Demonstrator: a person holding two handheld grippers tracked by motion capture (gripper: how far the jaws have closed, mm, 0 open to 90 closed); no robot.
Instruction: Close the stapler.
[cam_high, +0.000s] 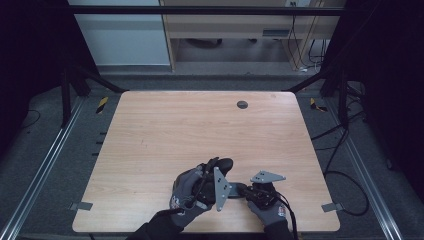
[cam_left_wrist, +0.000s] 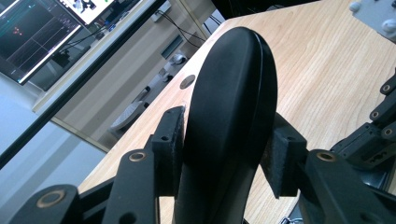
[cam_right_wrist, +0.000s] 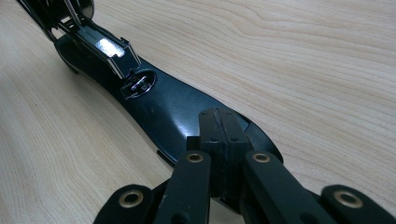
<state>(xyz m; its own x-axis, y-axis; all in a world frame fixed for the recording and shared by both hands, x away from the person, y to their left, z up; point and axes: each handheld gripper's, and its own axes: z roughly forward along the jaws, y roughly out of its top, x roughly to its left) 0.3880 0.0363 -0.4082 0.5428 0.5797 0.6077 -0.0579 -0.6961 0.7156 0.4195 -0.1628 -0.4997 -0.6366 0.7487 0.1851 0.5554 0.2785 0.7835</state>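
A black stapler lies hinged open near the table's front edge. Its rounded top arm (cam_left_wrist: 233, 93) stands up between the pads of my left gripper (cam_left_wrist: 224, 140), and both pads press on its sides. In the high view the left gripper (cam_high: 220, 167) holds that arm (cam_high: 226, 163) just left of the right gripper (cam_high: 245, 190). The stapler's flat black base (cam_right_wrist: 173, 107) rests on the wood, with the shiny metal staple channel (cam_right_wrist: 109, 53) lifted at its far end. My right gripper (cam_right_wrist: 219, 126) is shut, its joined tips resting on the base's near end.
The wooden table (cam_high: 200, 125) has a round cable hole (cam_high: 242, 104) near its far edge. Metal rails and cables (cam_high: 345, 175) run along the floor at both sides. A monitor (cam_left_wrist: 37, 32) and a cabinet stand beyond the far edge.
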